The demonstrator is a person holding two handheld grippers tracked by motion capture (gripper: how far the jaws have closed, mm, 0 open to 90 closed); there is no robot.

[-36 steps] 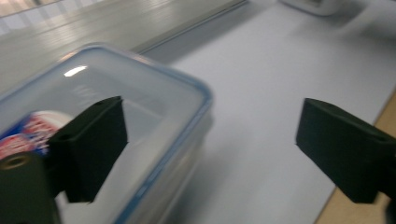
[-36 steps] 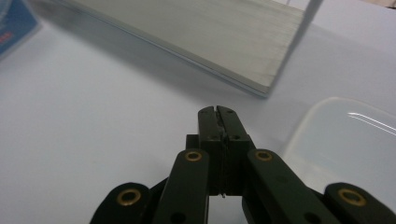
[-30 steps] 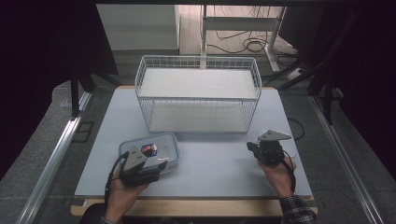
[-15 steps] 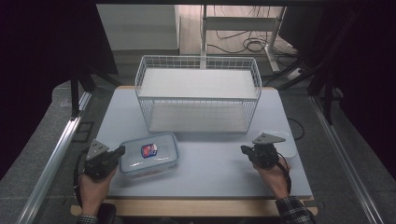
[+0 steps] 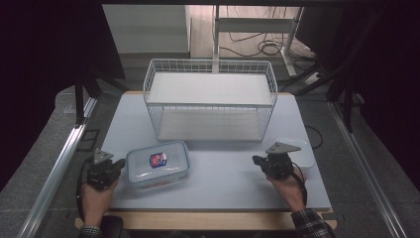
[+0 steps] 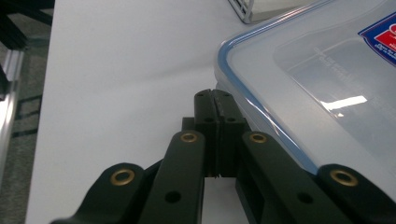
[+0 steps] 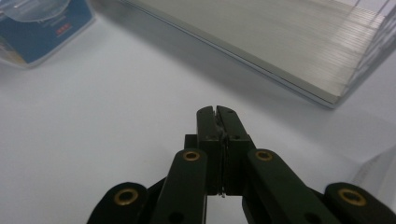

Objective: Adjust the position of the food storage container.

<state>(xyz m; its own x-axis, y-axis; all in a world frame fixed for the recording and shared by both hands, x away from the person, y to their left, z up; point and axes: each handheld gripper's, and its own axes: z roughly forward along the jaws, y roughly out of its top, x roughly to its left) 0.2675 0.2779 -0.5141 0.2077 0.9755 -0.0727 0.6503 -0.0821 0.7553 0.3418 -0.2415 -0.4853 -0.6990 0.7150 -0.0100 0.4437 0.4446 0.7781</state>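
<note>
A clear plastic food container [image 5: 158, 162] with a blue-rimmed lid and a red-and-blue label lies flat on the white table [image 5: 223, 183], front left. My left gripper [image 5: 119, 163] rests just left of it, shut with nothing between the jaws. In the left gripper view, the shut left gripper [image 6: 214, 95] has its tip beside the container [image 6: 317, 84] rim. My right gripper [image 5: 256, 159] sits front right, pointing left, also shut and empty. The right gripper view shows the closed right gripper [image 7: 215, 112] over bare table, with the container [image 7: 42, 23] far off.
A white wire basket [image 5: 210, 99] with two shelf levels stands at the back middle of the table; its lower edge is the basket [image 7: 280, 46] in the right gripper view. A second clear container [image 5: 302, 151] lies just behind the right gripper.
My left gripper has come off the container's top, moved left and down to the table beside it, and its jaws have shut empty. The right gripper has stayed put.
</note>
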